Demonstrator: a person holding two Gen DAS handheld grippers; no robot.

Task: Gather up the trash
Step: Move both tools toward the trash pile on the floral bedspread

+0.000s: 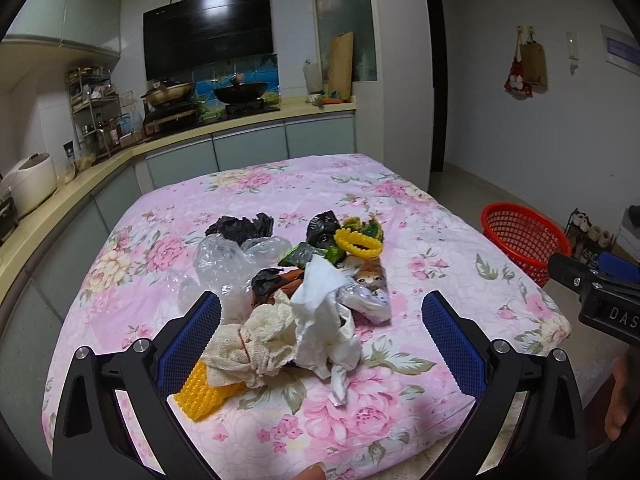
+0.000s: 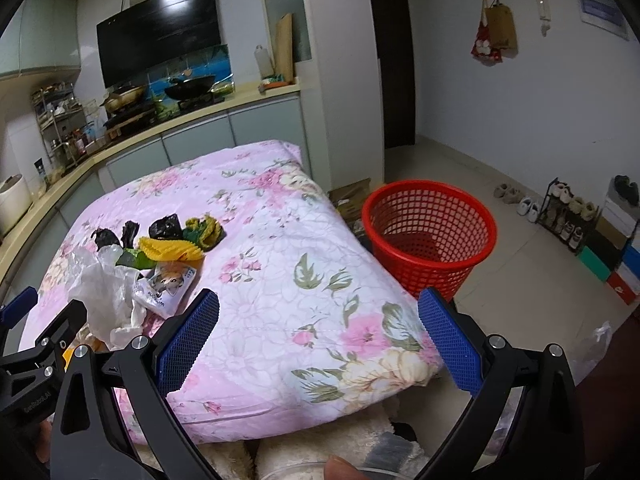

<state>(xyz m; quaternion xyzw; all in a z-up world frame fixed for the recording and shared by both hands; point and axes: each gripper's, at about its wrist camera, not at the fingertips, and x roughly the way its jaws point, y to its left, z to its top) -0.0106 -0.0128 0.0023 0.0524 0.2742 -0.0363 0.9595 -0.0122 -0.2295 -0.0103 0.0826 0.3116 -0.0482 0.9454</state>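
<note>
Left gripper (image 1: 320, 332): jaws spread wide, nothing between the blue pads (image 1: 452, 344), poised over the near edge of the floral quilt (image 1: 240, 200). Right gripper (image 2: 318, 336): jaws likewise wide, empty, at the quilt's near right corner. Fingertip (image 1: 312, 472) at bottom frame edge.

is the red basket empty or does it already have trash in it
Looks empty: in the right wrist view the red basket stands upright on the floor beside the quilt, and only bare mesh shows inside.

Pale walls; beige tiled floor (image 2: 500, 184). L-shaped beige kitchen counter (image 1: 248, 122) with grey cabinets, black range hood (image 1: 208, 32) above, dark doorway (image 2: 394, 60) beyond.
</note>
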